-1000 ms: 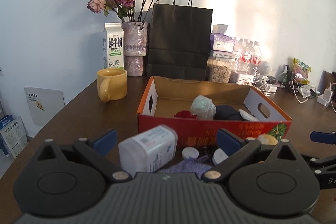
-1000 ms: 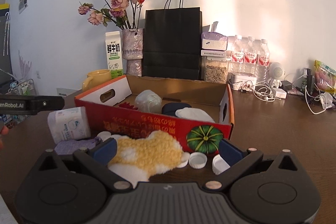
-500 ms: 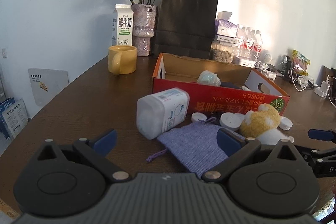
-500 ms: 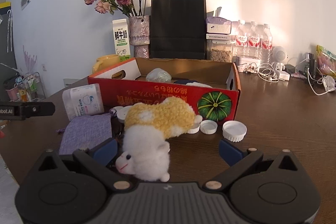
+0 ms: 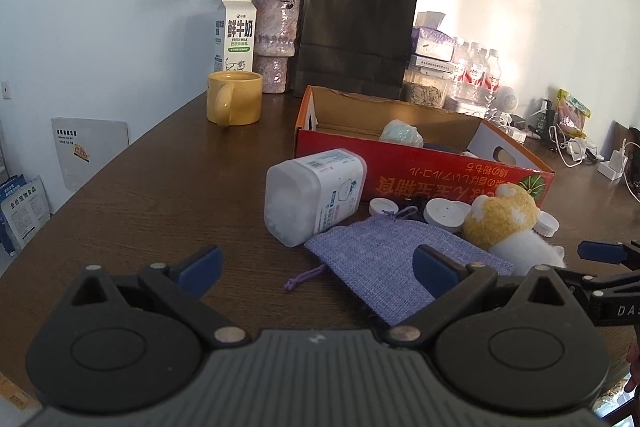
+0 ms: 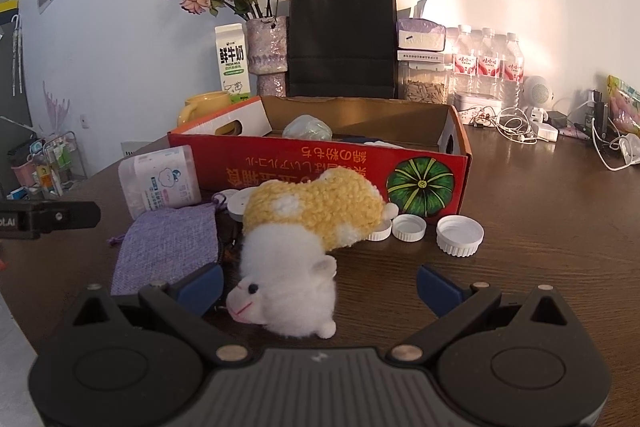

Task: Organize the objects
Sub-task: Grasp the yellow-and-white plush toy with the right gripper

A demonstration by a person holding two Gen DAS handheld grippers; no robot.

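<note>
Currently both tools are spread wide and hold nothing. Landmark: the red cardboard box [image 6: 320, 163], which stands on the brown surface [image 6: 540, 227] with its printed front wall toward both cameras.

Left tool [image 5: 316, 265]: fingers apart, hovering low over the surface in front of the box. A purple cloth pouch [image 5: 384, 259] lies flat in front of the box, and its near edge reaches in beside the tool's right finger; contact cannot be confirmed.

Right tool [image 6: 318, 285]: fingers apart. A plush sheep [image 6: 304, 239] with a yellow back and white head lies on its side in front of the box, head toward the tool and set between the fingers; neither finger is seen to touch it.

A white plastic jar [image 5: 314, 195] lies tipped on its side against the front left part of the box, touching the pouch. Three white bottle caps [image 6: 428, 231] sit open side up in front of the box's pumpkin picture. Another white lid [image 5: 446, 215] lies just before the box wall, beside the sheep.

Inside the box: a pale green crumpled lump [image 6: 308, 129] and darker items, not identifiable.

Behind the box stand a black paper bag [image 6: 342, 39], a vase of dried roses [image 6: 268, 55], a milk carton [image 6: 232, 61] and a yellow mug [image 5: 234, 103]
</note>
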